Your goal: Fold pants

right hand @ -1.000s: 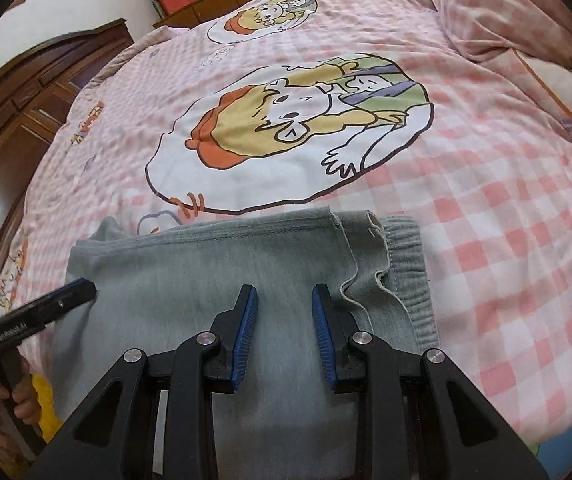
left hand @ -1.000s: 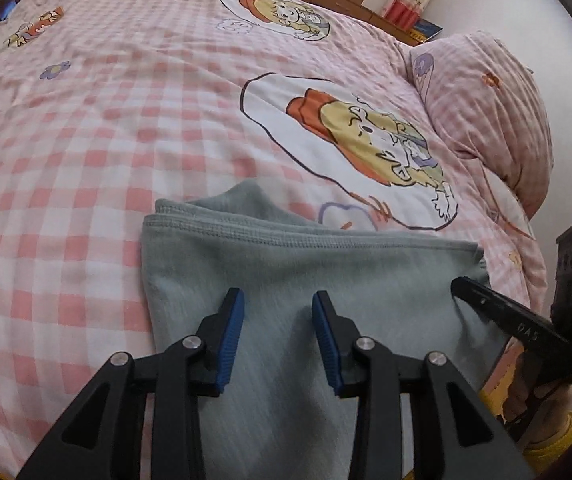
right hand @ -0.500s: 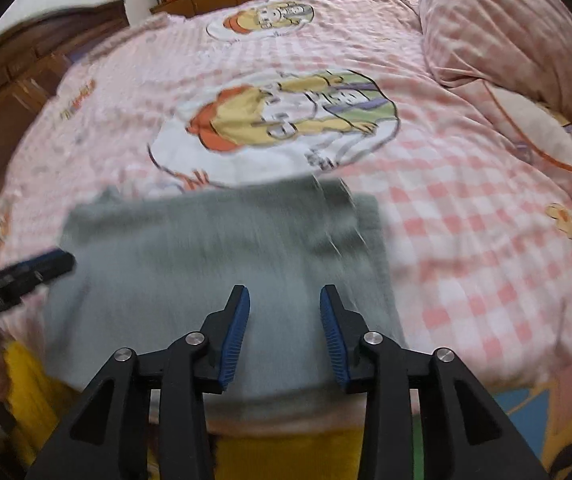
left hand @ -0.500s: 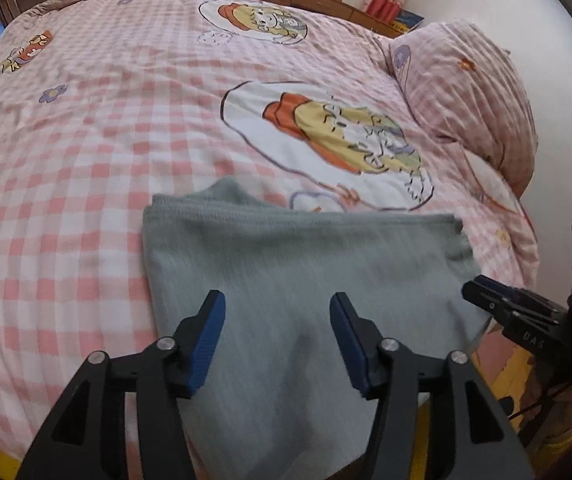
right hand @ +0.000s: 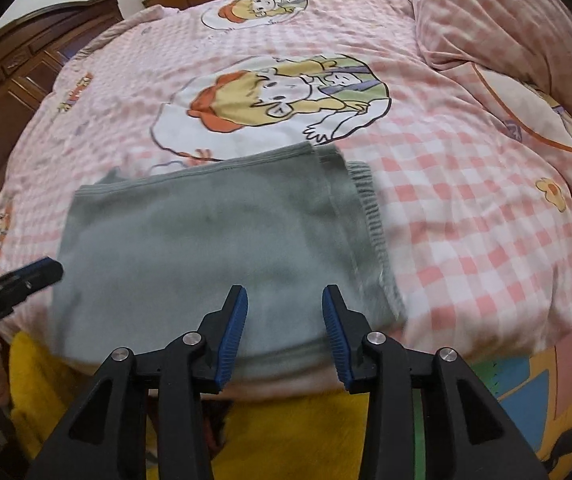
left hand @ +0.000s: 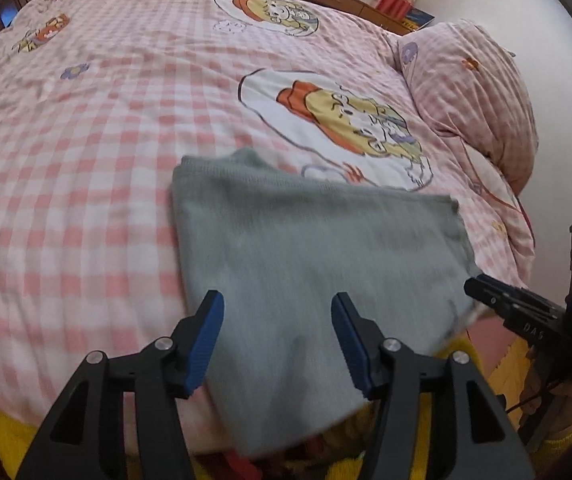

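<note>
Grey pants (left hand: 310,256) lie folded into a flat rectangle at the near edge of the pink checked bed (left hand: 86,140), with their front edge hanging over it. In the right wrist view the same pants (right hand: 214,232) show a ribbed waistband (right hand: 370,216) on their right side. My left gripper (left hand: 278,336) is open above the near edge of the fabric, holding nothing. My right gripper (right hand: 284,320) is open too, just over the pants' front edge. Each gripper's tip shows in the other's view: the right gripper (left hand: 498,300) and the left gripper (right hand: 26,276).
A pink checked pillow (left hand: 474,96) lies at the bed's right side. Dark wooden furniture (right hand: 26,64) stands along the left. Yellow fabric (right hand: 286,432) and a colourful floor mat (right hand: 534,392) sit below the bed edge. Cartoon prints (right hand: 270,100) mark the cover.
Both grippers have pulled back from the pants toward the bed's near edge and opened wider. The pants stay flat on the bed.
</note>
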### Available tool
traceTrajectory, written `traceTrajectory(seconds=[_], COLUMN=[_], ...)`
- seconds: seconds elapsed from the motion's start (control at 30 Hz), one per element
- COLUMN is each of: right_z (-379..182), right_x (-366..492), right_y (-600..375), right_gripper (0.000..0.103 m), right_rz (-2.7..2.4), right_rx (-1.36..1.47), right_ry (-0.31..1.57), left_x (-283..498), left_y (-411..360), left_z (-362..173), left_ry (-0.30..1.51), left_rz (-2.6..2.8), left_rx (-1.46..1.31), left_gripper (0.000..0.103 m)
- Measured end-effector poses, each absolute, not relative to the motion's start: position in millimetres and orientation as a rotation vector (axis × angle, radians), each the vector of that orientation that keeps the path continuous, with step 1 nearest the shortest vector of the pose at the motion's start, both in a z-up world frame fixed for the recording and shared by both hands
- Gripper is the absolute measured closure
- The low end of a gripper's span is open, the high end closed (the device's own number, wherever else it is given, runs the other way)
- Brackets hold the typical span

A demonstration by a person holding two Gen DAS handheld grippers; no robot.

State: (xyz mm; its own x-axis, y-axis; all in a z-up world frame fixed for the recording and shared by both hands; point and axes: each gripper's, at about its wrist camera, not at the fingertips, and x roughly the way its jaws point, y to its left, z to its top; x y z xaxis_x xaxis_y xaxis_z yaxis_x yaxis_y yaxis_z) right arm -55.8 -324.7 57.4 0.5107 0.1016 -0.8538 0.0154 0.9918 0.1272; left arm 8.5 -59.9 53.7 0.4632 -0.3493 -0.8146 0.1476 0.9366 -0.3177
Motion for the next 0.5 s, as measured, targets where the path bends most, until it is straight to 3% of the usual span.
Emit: traceTrajectory(seconds=[0.3,0.5], right_z=[11.4,21.3], right_x=[-67.3,-70.2], right_y=[-334.6,-329.9], right_gripper=[0.057,0.056], right_rz=[-0.022,-0.048], right_rx=[0.247,0.245], right_ry=[1.119,1.12], left_x=[-19.0,-23.1], left_y=[-45.8,-48.9], left_z=[14.7,20.7], left_ry=[1.139,1.109], left_rz=[-0.271,-0.271], left_rx=[-0.216,-0.176], left_gripper=[0.043,0.043])
